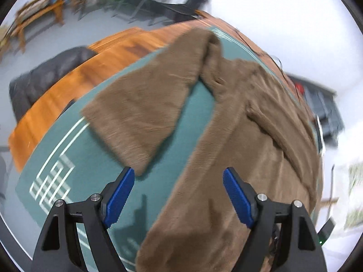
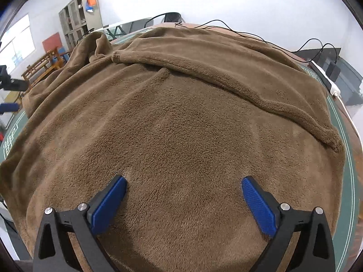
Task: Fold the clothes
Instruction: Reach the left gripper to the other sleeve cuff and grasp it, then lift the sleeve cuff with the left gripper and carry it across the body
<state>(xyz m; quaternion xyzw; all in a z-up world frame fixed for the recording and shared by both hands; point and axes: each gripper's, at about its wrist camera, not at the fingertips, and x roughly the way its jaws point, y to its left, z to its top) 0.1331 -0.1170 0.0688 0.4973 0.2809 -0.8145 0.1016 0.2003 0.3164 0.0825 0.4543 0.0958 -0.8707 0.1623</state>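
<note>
Bright, even indoor light; left wrist view motion-blurred, right sharp; heavy fisheye edge warp.

green mat (image 1: pixel 95 158) bare between sleeve (image 1: pixel 145 104) and garment body (image 1: pixel 238 158)

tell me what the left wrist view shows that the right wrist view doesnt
Only the left wrist view shows a sleeve stretched out over the green mat, the wooden tabletop beside it, and a dark sofa beyond.

Only the right wrist view shows a folded-over edge running across the garment, black cables behind it, and a grey cabinet.

Both show the brown fleece garment on the mat, with the left gripper and right gripper open above it.
</note>
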